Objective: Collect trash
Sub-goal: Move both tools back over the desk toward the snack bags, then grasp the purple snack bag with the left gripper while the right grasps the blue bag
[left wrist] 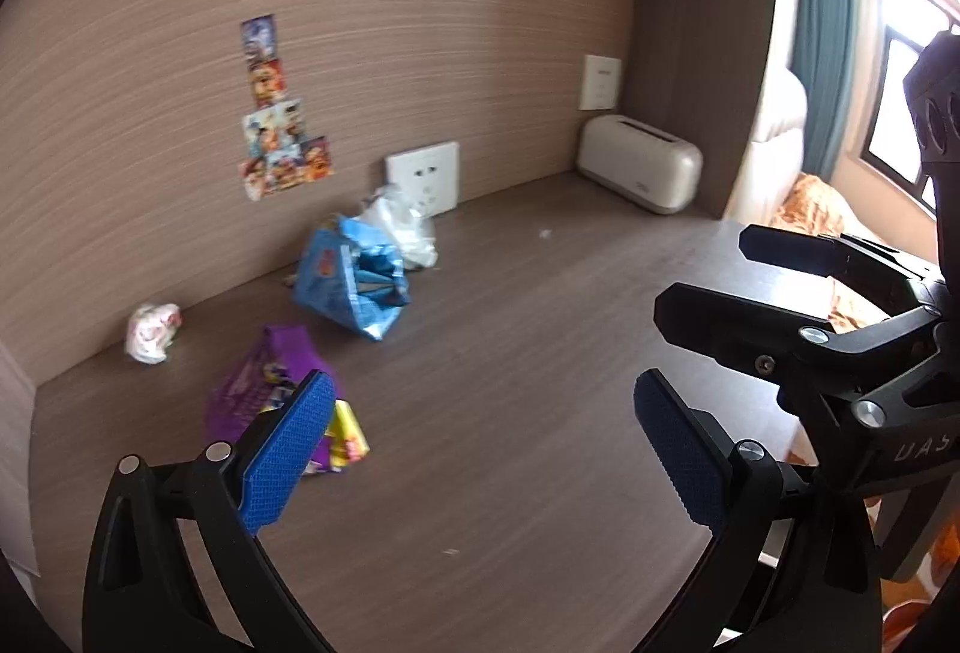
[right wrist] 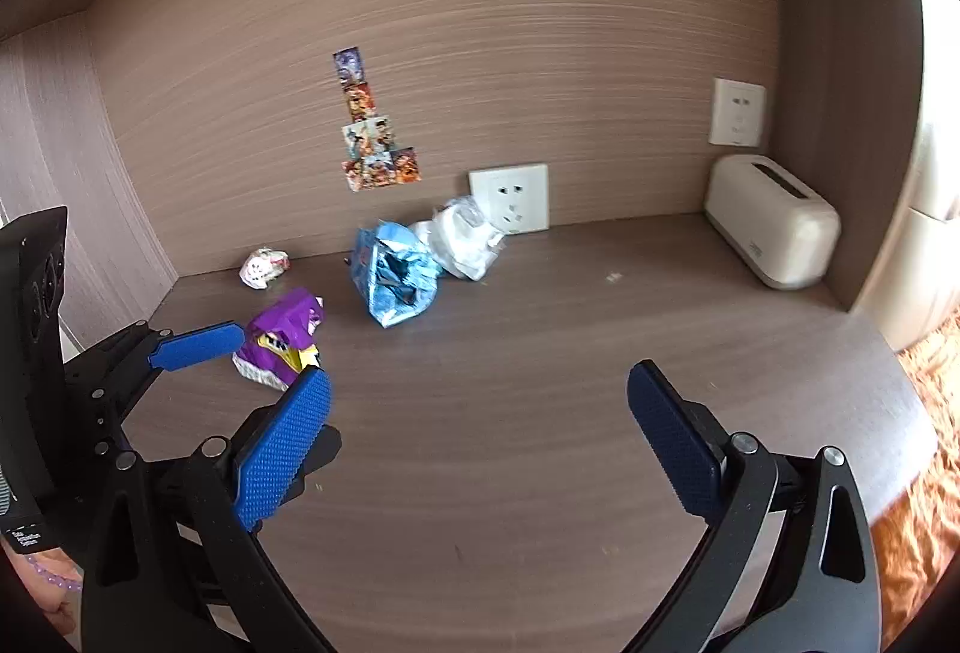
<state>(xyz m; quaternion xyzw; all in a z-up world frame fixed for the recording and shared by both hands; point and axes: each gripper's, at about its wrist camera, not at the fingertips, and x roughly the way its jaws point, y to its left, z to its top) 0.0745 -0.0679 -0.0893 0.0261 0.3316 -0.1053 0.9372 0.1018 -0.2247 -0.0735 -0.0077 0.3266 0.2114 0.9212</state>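
Note:
Several pieces of trash lie on the dark wooden desk (left wrist: 540, 413). A purple snack wrapper (left wrist: 258, 389) lies nearest, also in the right wrist view (right wrist: 282, 338). A blue foil bag (left wrist: 354, 281) (right wrist: 393, 278) sits behind it, with a white plastic bag (left wrist: 402, 227) (right wrist: 465, 236) by the wall. A crumpled white paper ball (left wrist: 153, 332) (right wrist: 264, 266) lies at the far left. My left gripper (left wrist: 480, 449) is open and empty, just right of the purple wrapper. My right gripper (right wrist: 480, 437) is open and empty over bare desk.
A cream toaster (left wrist: 639, 170) (right wrist: 771, 227) stands at the back right corner. Wall sockets (left wrist: 423, 176) and stickers (left wrist: 276, 113) are on the back panel. The desk's right edge borders an orange bedspread (right wrist: 924, 473). The right gripper shows in the left wrist view (left wrist: 780, 293).

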